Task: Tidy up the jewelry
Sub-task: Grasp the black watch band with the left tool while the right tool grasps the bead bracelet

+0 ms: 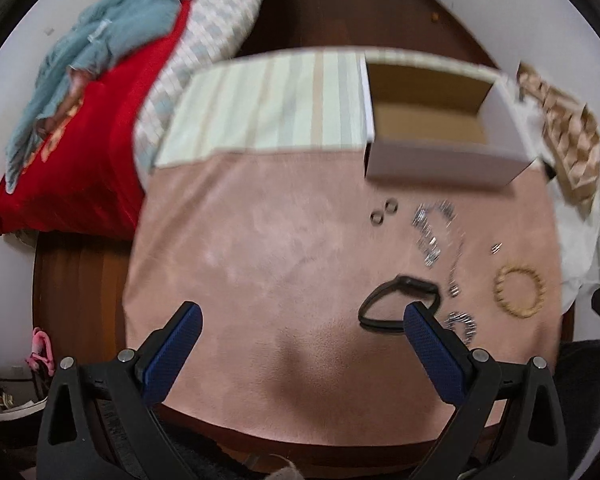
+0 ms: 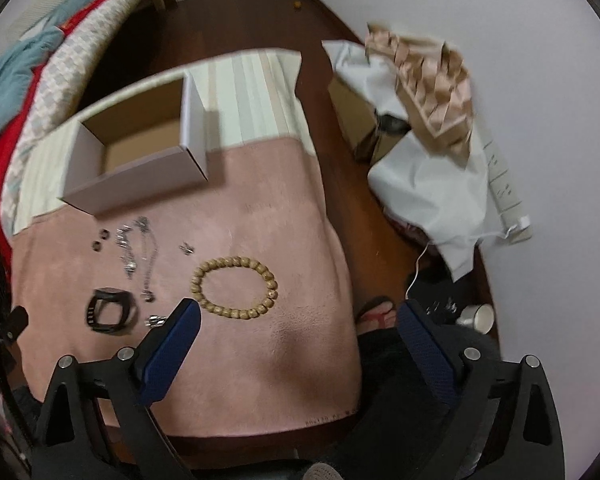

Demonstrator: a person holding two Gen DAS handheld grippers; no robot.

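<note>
Jewelry lies on a pink cloth. A wooden bead bracelet, a black wristband, two dark rings, silver chains and a small silver piece are spread out. An open white box stands behind them, empty. My left gripper is open above the cloth, its right finger near the wristband. My right gripper is open, its left finger beside the bead bracelet.
A striped cloth lies behind the pink one. A bed with red and teal bedding is at the left. White sheets and a cardboard divider lie on the brown floor at the right, with a cup.
</note>
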